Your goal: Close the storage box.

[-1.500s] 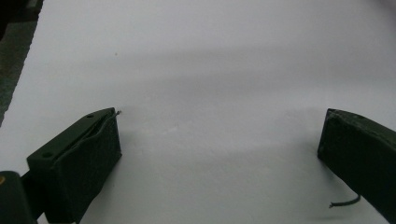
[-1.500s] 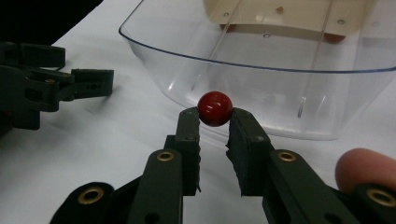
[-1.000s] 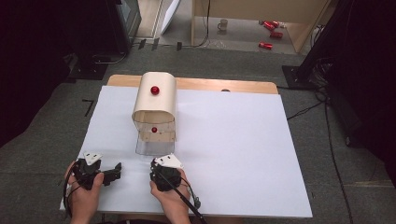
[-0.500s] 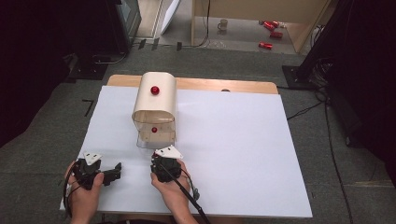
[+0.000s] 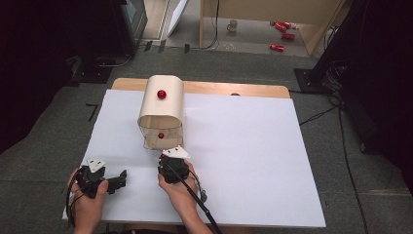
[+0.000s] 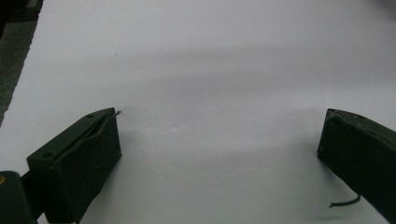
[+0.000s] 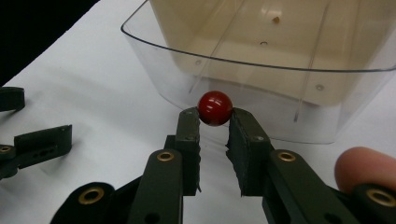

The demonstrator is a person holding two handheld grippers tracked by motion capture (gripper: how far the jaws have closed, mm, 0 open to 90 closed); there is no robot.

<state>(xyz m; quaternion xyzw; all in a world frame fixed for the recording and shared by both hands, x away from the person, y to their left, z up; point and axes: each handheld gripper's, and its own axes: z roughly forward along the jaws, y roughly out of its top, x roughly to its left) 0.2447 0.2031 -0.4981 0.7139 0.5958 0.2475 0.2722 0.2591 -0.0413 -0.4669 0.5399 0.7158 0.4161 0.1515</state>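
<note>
Two grippers are at the near edge of the table (image 5: 253,146), which is covered with a white sheet. The right gripper (image 7: 214,122) is closed on a small red knob (image 7: 215,108); its two black jaws press on the knob from both sides, right at their tips. The knob sits on the front wall of a clear plastic drawer (image 7: 261,74), and this drawer stands partly out of a beige box with a rounded top (image 5: 162,103). In the high view the same red knob (image 5: 161,135) shows through the clear front, just beyond the right gripper (image 5: 171,160), and the drawer (image 5: 163,141) points toward the person. A second red knob (image 5: 161,94) is on the upper face of the box. Inside the drawer I see the beige bottom and some small marks, but I cannot tell what they are.

The left gripper (image 5: 122,176) rests near the left corner of the sheet, well apart from the box. In the left gripper view its jaws stand wide open, one at each side of the picture, with bare white sheet between them. Part of the left gripper (image 7: 42,140) also appears at the left edge of the right gripper view, lying low over the sheet. One fingertip (image 7: 364,168) of the person shows at the right edge of that view.
</note>
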